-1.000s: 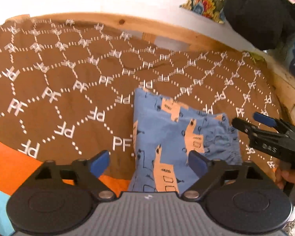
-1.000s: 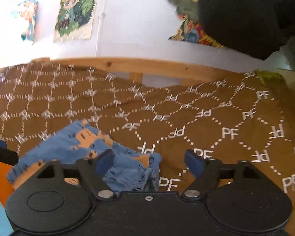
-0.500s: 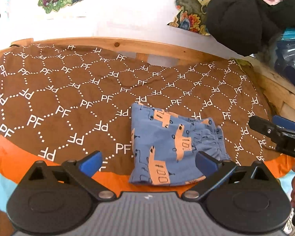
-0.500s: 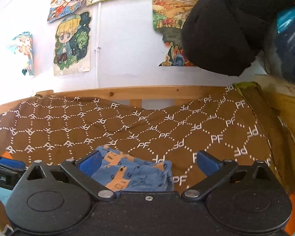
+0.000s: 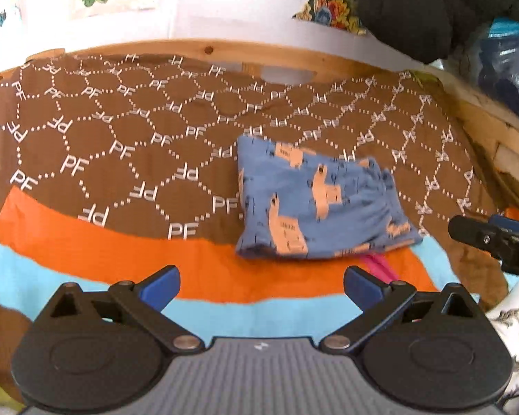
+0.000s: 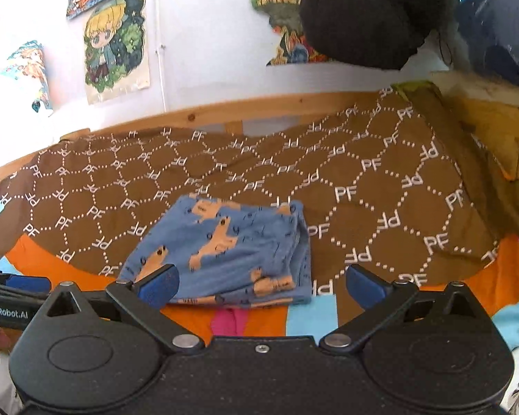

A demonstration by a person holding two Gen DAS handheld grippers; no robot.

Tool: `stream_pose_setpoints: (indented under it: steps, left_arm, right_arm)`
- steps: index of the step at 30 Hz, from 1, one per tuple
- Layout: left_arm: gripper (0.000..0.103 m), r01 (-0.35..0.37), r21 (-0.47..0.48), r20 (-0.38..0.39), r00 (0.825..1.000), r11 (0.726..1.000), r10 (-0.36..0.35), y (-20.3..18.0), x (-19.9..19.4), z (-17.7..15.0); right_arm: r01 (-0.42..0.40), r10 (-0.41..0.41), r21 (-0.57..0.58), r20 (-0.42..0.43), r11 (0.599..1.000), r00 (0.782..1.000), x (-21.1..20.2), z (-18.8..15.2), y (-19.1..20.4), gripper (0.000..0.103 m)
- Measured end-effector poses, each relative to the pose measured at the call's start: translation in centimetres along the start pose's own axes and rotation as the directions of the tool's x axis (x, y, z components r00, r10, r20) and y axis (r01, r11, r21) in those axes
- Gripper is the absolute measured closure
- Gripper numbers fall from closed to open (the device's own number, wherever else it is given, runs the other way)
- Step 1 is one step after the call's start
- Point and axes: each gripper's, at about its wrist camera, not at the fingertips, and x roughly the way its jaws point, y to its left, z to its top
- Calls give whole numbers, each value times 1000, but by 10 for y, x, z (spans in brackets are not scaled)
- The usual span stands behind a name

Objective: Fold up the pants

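Lying folded on brown blanket (image 5: 121,159) — blue pants (image 5: 315,204), both grippers' jaws wide, empty.

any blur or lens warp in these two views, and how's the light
Left wrist view: slight motion blur on the blue pants, wooden bed rail bowed by fisheye. Right wrist view: sharper pants, rail curved too, corners vignetted black, bright even daylight, white wall nearly washed out.

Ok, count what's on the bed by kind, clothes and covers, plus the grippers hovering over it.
Folded pants: 1
Brown patterned blanket: 1
Striped sheet: 1
Grippers, both open and empty: 2, left gripper, right gripper
Total: 5
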Motion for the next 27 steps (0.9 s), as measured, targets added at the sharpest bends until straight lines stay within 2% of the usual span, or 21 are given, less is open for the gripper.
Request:
stream_pose_setpoints:
  steps: [21, 27]
  left_arm:
    - [0, 0, -40, -26, 1000, 999, -1, 5, 0, -4]
    - [0, -68, -9, -20, 997, 998, 68, 2, -2, -2]
  right_arm:
    - [-7, 7, 19, -29, 1000, 1000, 8, -3, -7, 1]
    - [-11, 12, 16, -36, 1000, 999, 9, -3, -6, 1]
